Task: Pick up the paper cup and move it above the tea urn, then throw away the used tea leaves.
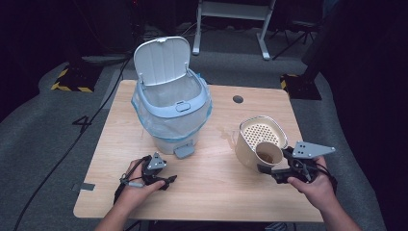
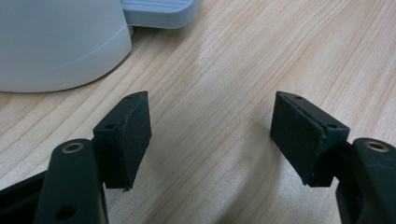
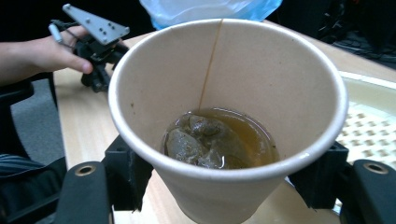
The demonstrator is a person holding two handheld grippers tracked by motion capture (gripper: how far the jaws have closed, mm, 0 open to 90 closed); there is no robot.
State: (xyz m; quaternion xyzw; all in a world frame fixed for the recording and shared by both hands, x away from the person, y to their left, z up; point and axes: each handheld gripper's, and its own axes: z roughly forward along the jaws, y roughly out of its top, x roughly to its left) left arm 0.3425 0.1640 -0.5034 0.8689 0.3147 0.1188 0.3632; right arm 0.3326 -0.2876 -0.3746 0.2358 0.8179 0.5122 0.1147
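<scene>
My right gripper (image 1: 274,161) is shut on a paper cup (image 1: 268,153), held just in front of a cream tub with a perforated strainer insert (image 1: 260,131). In the right gripper view the black pads (image 3: 126,172) press on both sides of the cup (image 3: 224,70). It holds brown liquid and soggy tea bags (image 3: 210,140). My left gripper (image 1: 167,181) rests low over the table near the bin's pedal (image 1: 184,151). Its jaws (image 2: 210,135) stand open with only bare wood between them.
A pale blue pedal bin (image 1: 171,110) with a blue bag liner stands mid-table, its white lid (image 1: 161,60) raised. Its base (image 2: 56,42) and pedal (image 2: 159,11) lie just beyond the left jaws. The wooden table (image 1: 216,192) ends close to both hands. The left hand (image 3: 51,53) appears behind the cup.
</scene>
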